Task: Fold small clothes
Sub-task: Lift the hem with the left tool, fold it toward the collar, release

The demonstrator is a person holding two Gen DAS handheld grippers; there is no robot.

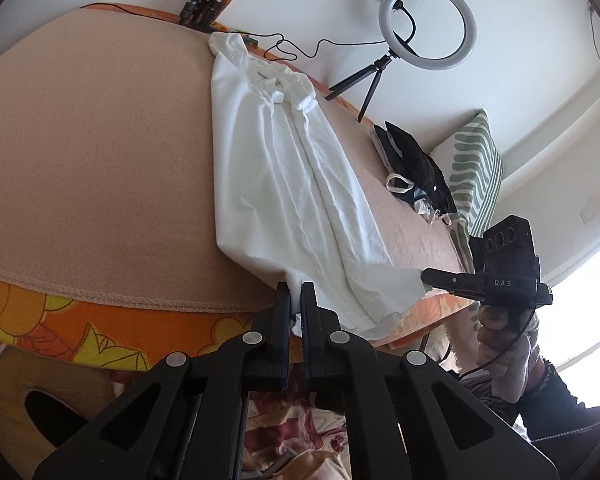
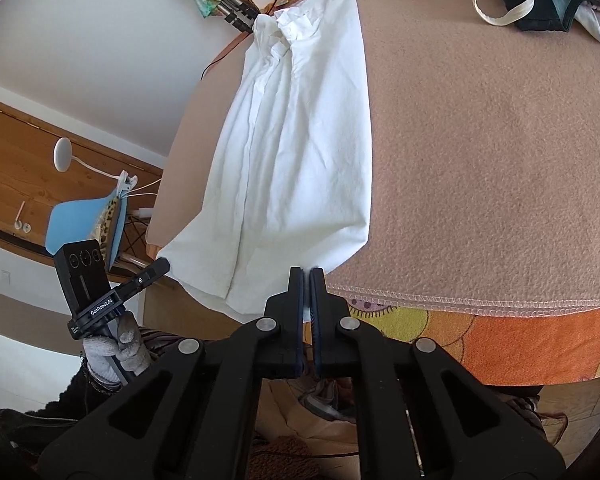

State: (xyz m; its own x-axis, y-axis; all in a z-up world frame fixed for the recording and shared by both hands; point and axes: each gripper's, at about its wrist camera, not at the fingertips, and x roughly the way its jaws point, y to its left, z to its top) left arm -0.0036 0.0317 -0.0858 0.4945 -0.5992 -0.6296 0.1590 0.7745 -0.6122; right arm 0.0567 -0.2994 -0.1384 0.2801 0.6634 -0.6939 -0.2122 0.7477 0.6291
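Left tool (image 1: 296, 292) is shown with its jaws closed down on the near hem of the white shirt (image 1: 284, 176), at 1 of the hem's 2 corners. Right tool (image 2: 306, 280) is likewise closed, white cloth being pinched between its pads at the hem's other corner; each tool is also seen from the opposite camera, carried in a gloved hand (image 2: 116, 354).

The shirt is laid lengthwise on the beige blanket (image 2: 480, 160) covering the bed, collar at the far end toward the ring light (image 1: 427, 26), hem overhanging the blanket's near stitched edge. Sleeves appear already turned inward, so that a long narrow strip is formed.

The fabric is judged light, thin and limp: no shape will be kept once lifted, and sagging between the 2 grips is expected. Corners of the hem are judged the proper hold, kept apart and level. A heap of dark clothes (image 1: 416, 164) lies beside the shirt, toward the striped pillow (image 1: 474, 168).
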